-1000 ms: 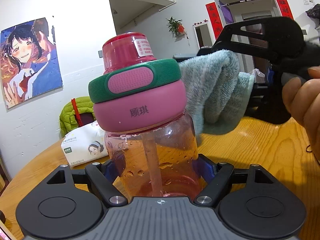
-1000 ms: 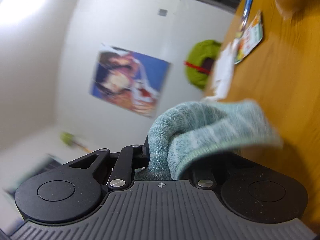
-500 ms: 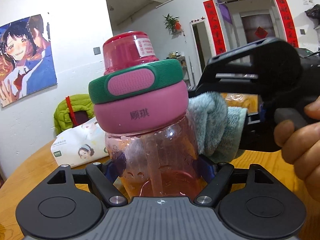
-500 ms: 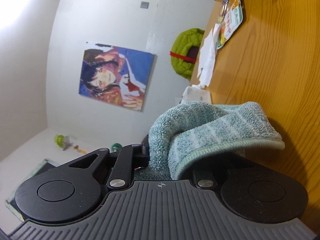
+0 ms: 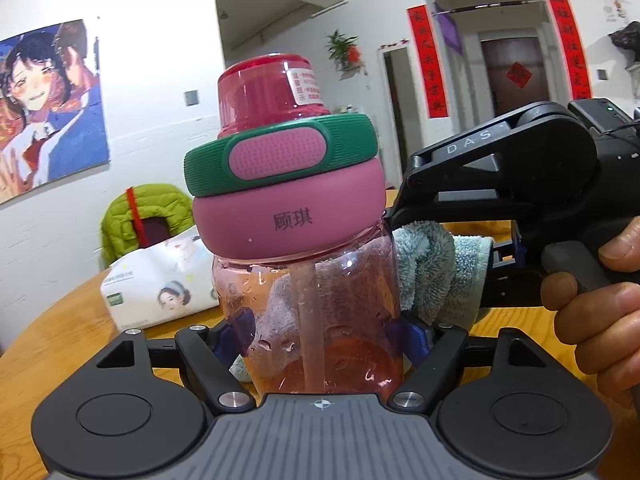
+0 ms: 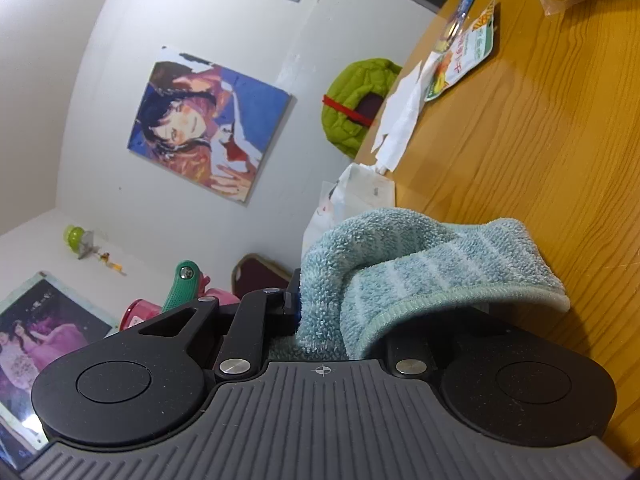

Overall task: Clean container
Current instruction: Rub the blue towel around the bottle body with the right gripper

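Note:
A clear pink bottle (image 5: 312, 320) with a pink and green lid (image 5: 288, 200) stands upright between my left gripper's (image 5: 324, 336) blue pads, which touch both its sides. The left jaws are opening, with the bottle still between them. Water drops cling inside the bottle. My right gripper (image 5: 400, 224), held by a hand (image 5: 600, 300), comes in from the right, shut on a folded teal towel (image 5: 432, 264). The towel presses against the bottle's right side just under the lid. In the right wrist view the towel (image 6: 420, 264) drapes over my right gripper (image 6: 340, 308) and the bottle's lid (image 6: 180, 292) shows at the left.
The wooden round table (image 5: 52, 328) carries a tissue pack (image 5: 160, 280) behind the bottle on the left. A snack packet (image 6: 464, 56) and white paper (image 6: 400, 124) lie near the table's edge (image 6: 540, 140). A green jacket (image 5: 144, 216) hangs on a chair beyond.
The right gripper has sunk with the towel from beside the lid to the bottle's upper body and has rolled. The bottle has stayed in the left gripper.

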Demonstrator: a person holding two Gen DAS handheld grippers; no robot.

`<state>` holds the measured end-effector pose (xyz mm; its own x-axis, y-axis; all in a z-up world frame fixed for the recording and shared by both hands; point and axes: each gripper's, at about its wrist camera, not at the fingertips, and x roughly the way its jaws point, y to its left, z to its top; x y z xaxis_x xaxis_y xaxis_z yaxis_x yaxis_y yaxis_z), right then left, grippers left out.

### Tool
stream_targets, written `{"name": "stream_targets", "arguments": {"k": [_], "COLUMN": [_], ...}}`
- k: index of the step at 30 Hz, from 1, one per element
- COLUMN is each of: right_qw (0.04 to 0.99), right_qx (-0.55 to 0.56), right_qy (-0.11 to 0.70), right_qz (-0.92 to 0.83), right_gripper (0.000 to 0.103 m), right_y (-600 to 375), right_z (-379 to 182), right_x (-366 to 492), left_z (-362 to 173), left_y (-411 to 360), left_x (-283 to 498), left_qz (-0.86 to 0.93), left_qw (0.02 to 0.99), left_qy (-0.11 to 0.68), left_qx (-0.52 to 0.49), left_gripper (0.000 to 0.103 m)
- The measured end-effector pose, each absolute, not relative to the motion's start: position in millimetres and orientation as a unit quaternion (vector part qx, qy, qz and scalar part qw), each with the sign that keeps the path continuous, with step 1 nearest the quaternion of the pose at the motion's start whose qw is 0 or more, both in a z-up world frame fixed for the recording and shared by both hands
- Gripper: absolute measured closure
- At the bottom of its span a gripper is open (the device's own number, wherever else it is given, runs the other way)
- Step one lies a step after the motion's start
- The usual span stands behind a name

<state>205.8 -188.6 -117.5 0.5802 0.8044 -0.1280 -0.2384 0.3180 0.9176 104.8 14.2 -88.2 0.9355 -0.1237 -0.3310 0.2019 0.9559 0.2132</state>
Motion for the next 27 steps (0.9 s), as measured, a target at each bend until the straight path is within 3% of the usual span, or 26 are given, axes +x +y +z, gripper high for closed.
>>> {"name": "stream_targets", "arguments": {"k": [10,17,27], "right_qw": [0.748,0.798,0.779], "right_qx": [0.490,0.413,0.440], "right_qy": [0.320,0.330,0.314], "right_qz": [0.314,0.290,0.318], "right_gripper": [0.078,0.078,0.078], "right_y": [-179.7,-149.6,-164.2], "right_z": [-112.0,-85.0,-104.5], "right_x": [207.4,213.2,218.2], "left_z": [-88.7,-89.1,-90.2], "left_y": [28.6,37.7,20.6], "left_x": [106.4,109.0,103.5], "left_qz": [-0.100,-0.095,-0.036], "left_qw": [0.976,0.977,0.977], "left_qy": [0.154,0.153,0.172], "left_qx": [0.114,0.113,0.121], "left_gripper": [0.026,0.026,0.022]}}
